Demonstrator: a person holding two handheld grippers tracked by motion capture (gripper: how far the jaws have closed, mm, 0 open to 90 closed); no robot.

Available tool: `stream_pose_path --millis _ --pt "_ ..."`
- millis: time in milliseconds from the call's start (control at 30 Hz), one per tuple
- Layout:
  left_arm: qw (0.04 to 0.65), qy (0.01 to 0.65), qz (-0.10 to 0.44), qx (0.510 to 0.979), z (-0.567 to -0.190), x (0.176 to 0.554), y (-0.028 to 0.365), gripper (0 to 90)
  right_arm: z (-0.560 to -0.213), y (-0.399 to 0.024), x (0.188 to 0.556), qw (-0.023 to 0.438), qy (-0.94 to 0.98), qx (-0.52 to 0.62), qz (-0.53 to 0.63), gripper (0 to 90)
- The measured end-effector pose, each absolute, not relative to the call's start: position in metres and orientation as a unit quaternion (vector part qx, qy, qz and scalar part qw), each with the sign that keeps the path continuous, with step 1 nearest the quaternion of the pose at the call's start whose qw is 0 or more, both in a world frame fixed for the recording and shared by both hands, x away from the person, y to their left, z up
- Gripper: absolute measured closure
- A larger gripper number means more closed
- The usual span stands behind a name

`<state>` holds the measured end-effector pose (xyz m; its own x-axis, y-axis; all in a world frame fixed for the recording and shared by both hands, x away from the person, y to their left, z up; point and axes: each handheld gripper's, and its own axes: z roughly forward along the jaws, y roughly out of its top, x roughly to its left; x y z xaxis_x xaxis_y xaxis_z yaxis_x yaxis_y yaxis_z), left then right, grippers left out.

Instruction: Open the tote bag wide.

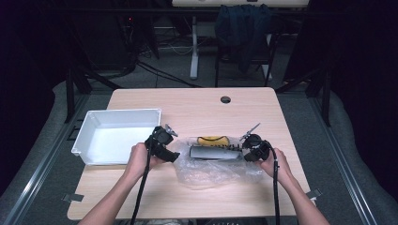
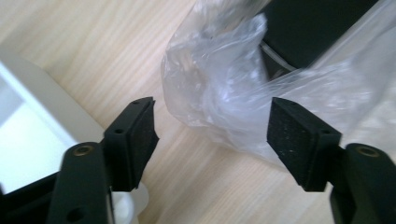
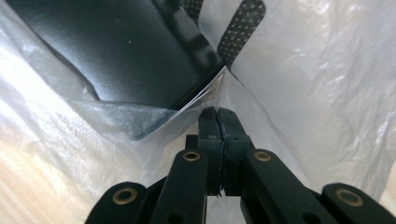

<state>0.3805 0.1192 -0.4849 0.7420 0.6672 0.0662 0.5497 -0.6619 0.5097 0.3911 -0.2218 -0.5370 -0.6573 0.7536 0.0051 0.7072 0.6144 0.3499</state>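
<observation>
White bin [image 1: 94, 123] at left holds nothing yet; left gripper [image 2: 212, 135] stands wide, free of the plastic bag [image 1: 211, 166] at table centre, whose dark item [image 1: 213, 153] remains inside, right gripper [image 3: 218, 116] pinching film.

My left gripper [image 2: 212, 135] has its jaws standing wide apart, with nothing pinched between the pads. A crumpled clear plastic bag [image 2: 219, 100] lies on the pale wood surface [image 2: 93, 42] just ahead, its rumpled edge reaching between the jaws without touching either. Something black [image 2: 313, 28] sits inside the bag. The white bin's rim [image 2: 51, 100] runs along the left.
</observation>
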Motion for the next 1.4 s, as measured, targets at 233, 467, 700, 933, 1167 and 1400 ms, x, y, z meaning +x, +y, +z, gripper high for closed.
stream_pose_path --millis 233,467,700,933,1167,1400 --pt "0.264 0.327 0.123 0.899 -0.475 0.369 0.115 30.7 -0.513 -0.233 0.382 0.082 0.894 0.397 0.189 55.7" --pt "0.271 0.34 0.105 0.894 -0.48 0.377 0.126 26.4 -0.483 -0.23 0.363 0.105 0.89 0.373 0.239 49.1" --pt "0.278 0.288 0.085 0.913 -0.481 0.361 0.102 33.5 -0.495 -0.209 0.348 0.113 0.912 0.321 0.228 48.9" --pt "0.221 0.265 0.073 0.936 -0.528 0.361 0.086 67.6 -0.523 -0.211 0.354 0.126 0.915 0.348 0.159 82.5" --pt "0.22 0.253 0.045 0.941 -0.54 0.359 0.084 82.2 -0.539 -0.217 0.362 0.11 0.914 0.355 0.16 90.0" --pt "0.21 0.259 0.01 0.943 -0.549 0.355 0.086 85.0 -0.548 -0.219 0.367 0.096 0.91 0.373 0.151 90.0"
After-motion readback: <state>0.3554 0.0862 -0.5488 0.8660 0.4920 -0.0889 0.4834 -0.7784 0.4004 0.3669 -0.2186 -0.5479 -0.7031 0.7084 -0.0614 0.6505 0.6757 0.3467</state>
